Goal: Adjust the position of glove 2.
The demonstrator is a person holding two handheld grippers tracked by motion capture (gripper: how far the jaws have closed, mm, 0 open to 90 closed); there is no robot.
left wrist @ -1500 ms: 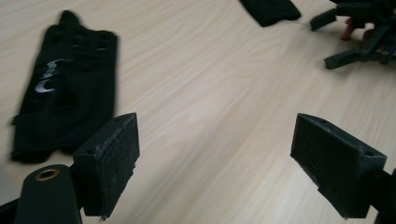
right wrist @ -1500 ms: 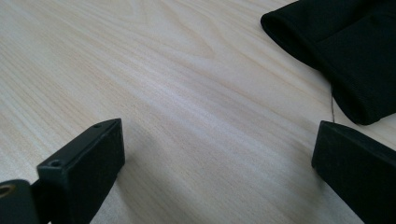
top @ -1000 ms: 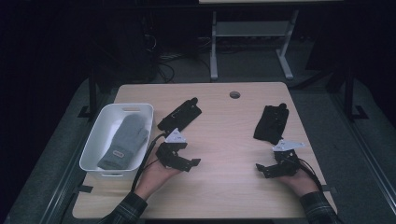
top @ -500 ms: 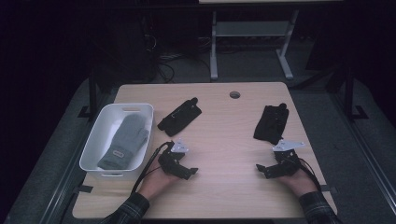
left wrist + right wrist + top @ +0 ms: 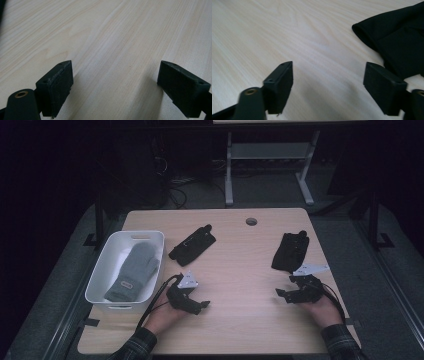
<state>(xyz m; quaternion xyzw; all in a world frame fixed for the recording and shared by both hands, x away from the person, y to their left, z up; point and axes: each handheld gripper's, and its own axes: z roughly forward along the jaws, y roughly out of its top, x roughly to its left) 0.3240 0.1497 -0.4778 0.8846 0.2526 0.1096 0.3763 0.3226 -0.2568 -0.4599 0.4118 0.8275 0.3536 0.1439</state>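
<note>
Bin: a white plastic bin [image 5: 102, 285] sits at the left edge of the wooden table [image 5: 240, 320], long side running away from the person.
Bin contents: one grey mitten [image 5: 134, 270] lies flat inside, cuff toward the near end, with a small label patch on the cuff; it takes up most of the floor of the bin.
Left black glove: a black glove [image 5: 192, 241] lies on the bare table just right of the bin's far corner, outside it.
Right black glove: a second black glove [image 5: 290, 251] lies on the right half of the table, just beyond the right gripper; its edge shows in the right gripper view [image 5: 397, 47].
Left gripper: the left gripper [image 5: 204, 306] rests low over bare wood near the bin's near corner, jaws spread wide, nothing between them [image 5: 115, 85].
Right gripper: the right gripper [image 5: 281, 295] rests near the right front edge, jaws spread wide and empty [image 5: 328, 85].
Table hole: a round cable hole [image 5: 251, 221] sits near the far edge.
</note>
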